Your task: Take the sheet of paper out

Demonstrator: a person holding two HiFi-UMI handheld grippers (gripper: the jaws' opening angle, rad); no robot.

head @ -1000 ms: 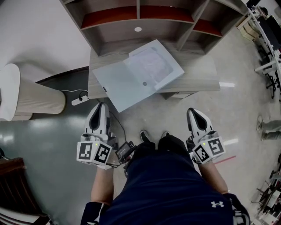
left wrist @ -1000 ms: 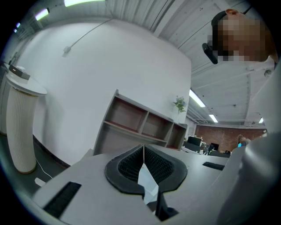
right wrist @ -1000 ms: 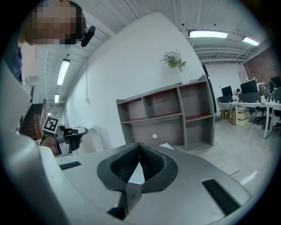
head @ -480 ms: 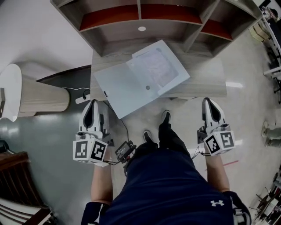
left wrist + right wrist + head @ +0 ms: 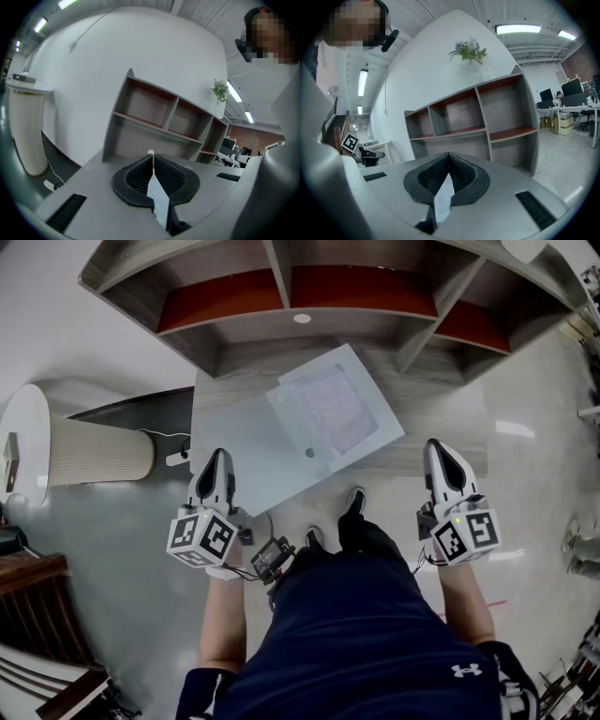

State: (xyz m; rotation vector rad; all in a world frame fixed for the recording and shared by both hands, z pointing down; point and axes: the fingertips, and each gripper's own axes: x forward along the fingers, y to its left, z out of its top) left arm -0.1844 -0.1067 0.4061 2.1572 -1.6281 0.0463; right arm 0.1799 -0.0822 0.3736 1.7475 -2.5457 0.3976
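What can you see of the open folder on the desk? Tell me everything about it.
The folder is pale blue-white, looks like thin plastic or card, and lies open and flat on the wooden desk, turned at an angle. Its right half carries a pale, faintly marked sheet, seemingly under a clear cover. A small dark spot sits near the fold. Its near corner overhangs the desk's front edge. The left gripper is close to its near left edge; contact cannot be told.

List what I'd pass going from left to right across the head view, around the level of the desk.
white ribbed cylinder → left gripper → sheet of paper → right gripper
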